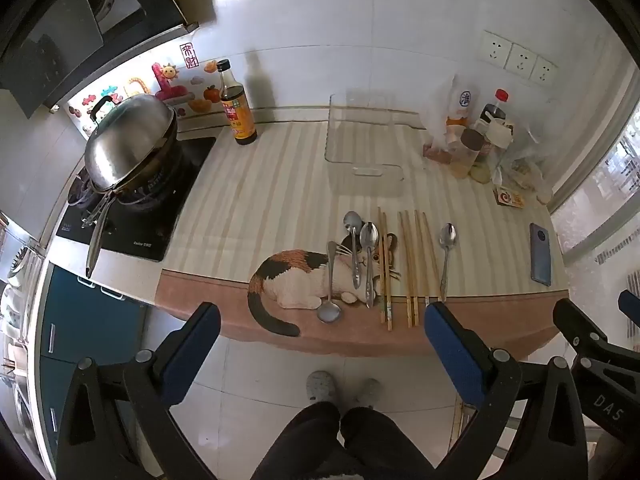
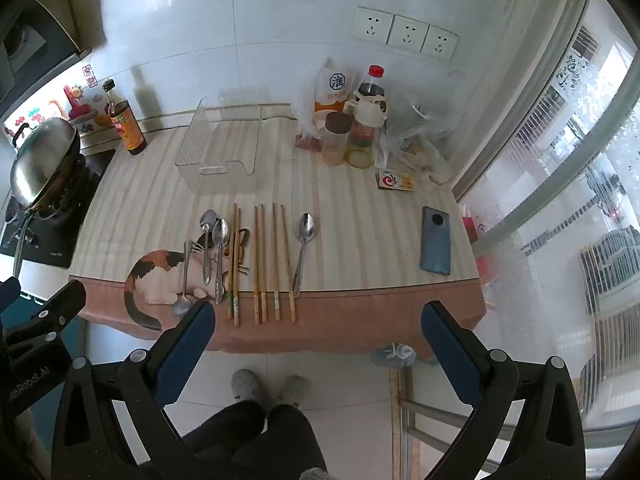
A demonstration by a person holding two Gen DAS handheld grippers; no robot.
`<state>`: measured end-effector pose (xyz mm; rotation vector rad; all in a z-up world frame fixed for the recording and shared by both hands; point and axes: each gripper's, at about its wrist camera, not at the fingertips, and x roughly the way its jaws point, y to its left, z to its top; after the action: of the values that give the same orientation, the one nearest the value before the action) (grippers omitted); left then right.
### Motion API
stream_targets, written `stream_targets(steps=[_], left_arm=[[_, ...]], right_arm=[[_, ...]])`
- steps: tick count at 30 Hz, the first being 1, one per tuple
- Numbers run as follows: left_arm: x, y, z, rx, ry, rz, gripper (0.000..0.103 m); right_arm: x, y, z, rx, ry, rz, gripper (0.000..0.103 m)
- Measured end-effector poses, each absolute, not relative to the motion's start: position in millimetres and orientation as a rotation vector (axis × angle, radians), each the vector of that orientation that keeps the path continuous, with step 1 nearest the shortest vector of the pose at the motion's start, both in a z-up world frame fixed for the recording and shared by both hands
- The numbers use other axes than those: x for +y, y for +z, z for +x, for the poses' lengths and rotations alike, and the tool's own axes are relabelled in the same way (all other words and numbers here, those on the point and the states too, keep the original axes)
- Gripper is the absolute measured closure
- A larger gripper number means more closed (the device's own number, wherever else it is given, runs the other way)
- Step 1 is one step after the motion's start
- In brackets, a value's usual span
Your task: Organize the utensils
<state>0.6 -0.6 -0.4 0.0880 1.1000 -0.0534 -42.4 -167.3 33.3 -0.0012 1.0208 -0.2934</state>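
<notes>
Several metal spoons lie on the cat-print mat: three close together (image 1: 362, 254) (image 2: 212, 248) and one apart at the right (image 1: 446, 256) (image 2: 303, 248). Several wooden chopsticks (image 1: 410, 264) (image 2: 262, 264) lie in pairs between them. A clear plastic bin (image 1: 362, 144) (image 2: 220, 136) stands behind them, empty. My left gripper (image 1: 322, 328) is open and empty, held off the counter's front edge. My right gripper (image 2: 318, 328) is open and empty, also short of the front edge. Its side shows in the left wrist view (image 1: 592, 340).
A wok with a steel lid (image 1: 128, 148) (image 2: 42, 160) sits on the stove at left. A dark sauce bottle (image 1: 236, 108) (image 2: 126, 120) stands at the back. Bottles, jars and bags (image 1: 480, 136) (image 2: 360, 120) crowd the back right. A blue phone (image 1: 540, 254) (image 2: 436, 240) lies at the right.
</notes>
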Motion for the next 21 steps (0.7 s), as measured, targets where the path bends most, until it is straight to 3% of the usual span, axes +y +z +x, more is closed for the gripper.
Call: stream_targets(steps=[21], left_arm=[[-11,4,-11,1.095,-0.067,0.088,0.000]], right_arm=[[-168,44,-50,1.011,-0.300,-0.007,0.000]])
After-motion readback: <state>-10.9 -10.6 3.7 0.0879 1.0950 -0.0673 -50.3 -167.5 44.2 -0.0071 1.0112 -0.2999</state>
